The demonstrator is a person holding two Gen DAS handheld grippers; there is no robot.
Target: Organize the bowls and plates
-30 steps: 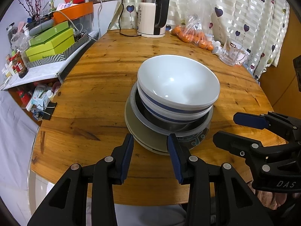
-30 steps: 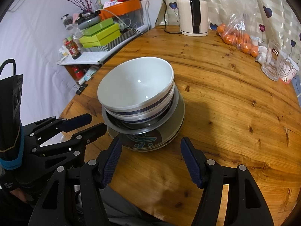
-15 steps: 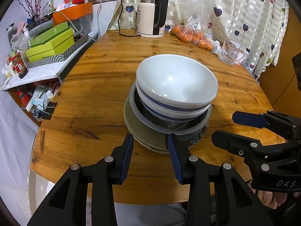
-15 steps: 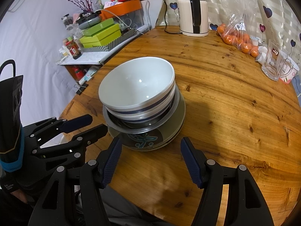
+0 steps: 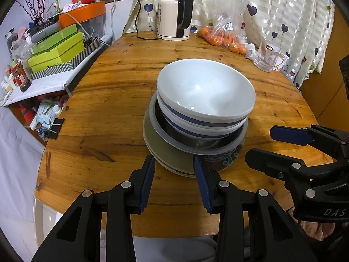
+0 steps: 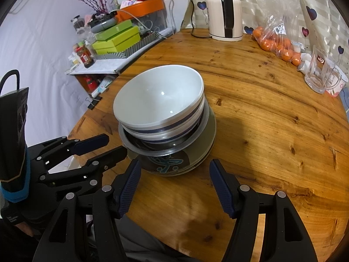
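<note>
From my grippers' views, the stack topped by the white blue-banded ceramic bowl [image 5: 205,91] sits a touch further left; otherwise no change.

Only one clear reading: white letters "DAS" sit on the right gripper [image 5: 290,144]; other labels are too blurred.
</note>
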